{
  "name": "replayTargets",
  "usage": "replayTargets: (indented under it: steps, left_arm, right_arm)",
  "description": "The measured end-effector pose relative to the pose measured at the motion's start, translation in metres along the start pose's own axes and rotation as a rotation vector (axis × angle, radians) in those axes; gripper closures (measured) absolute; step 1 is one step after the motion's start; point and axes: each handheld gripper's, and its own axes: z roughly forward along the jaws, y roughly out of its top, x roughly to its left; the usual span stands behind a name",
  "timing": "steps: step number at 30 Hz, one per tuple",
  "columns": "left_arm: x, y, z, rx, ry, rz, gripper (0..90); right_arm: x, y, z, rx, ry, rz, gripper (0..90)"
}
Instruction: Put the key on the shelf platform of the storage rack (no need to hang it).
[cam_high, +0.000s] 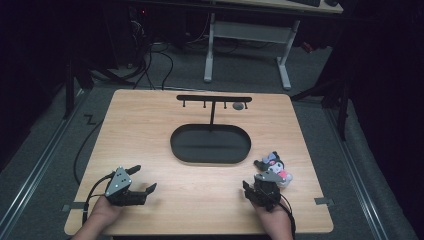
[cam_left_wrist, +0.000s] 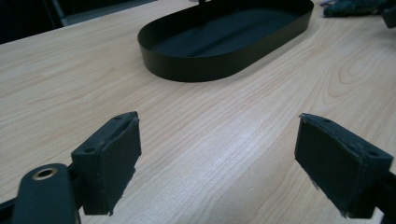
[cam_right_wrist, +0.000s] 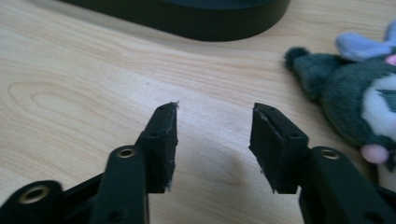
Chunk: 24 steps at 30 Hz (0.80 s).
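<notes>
Both claws open, toy beside my right one

High view: my left claw (cam_high: 142, 181) gapes over bare tabletop (cam_high: 150, 125). Right gripper view: my right claw (cam_right_wrist: 214, 140), half open and empty, has the plush toy (cam_right_wrist: 350, 102) just beside it.

No readable text, labels, numbers — on anything in view.

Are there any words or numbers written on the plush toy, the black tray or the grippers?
No words, numbers or signs can be read.
Plush toy: a face, no writing.
Black tray and its hook stand: plain black.
Left hand-held gripper and right hand-held gripper: plain black pads, no labels.
Table: just wood grain.
</notes>
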Motion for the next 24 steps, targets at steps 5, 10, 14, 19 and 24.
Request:
replayTargets:
  steps: [5, 10, 14, 19, 24]
  left_arm:
    - [0.0, 0.003, 0.001, 0.021, -0.007, 0.019, 15.4]
    - [0.001, 0.005, 0.001, 0.029, -0.008, 0.021, 15.5]
    - [-0.001, 0.007, 0.003, 0.034, -0.015, 0.048, 15.5]
    - [-0.001, 0.008, 0.004, 0.015, -0.012, 0.052, 15.4]
    - [0.0, 0.007, 0.0, 0.006, 0.016, 0.056, 15.4]
  right_arm:
    - [0.003, 0.011, -0.002, 0.059, 0.019, -0.033, 40.1]
    - [0.002, 0.017, 0.0, 0.124, 0.028, -0.036, 38.8]
    - [0.003, 0.021, 0.003, 0.17, 0.014, -0.057, 38.7]
    - [0.008, 0.026, 0.004, 0.223, 0.015, -0.086, 36.8]
    - [0.014, 0.033, 0.007, 0.293, 0.016, -0.145, 32.4]
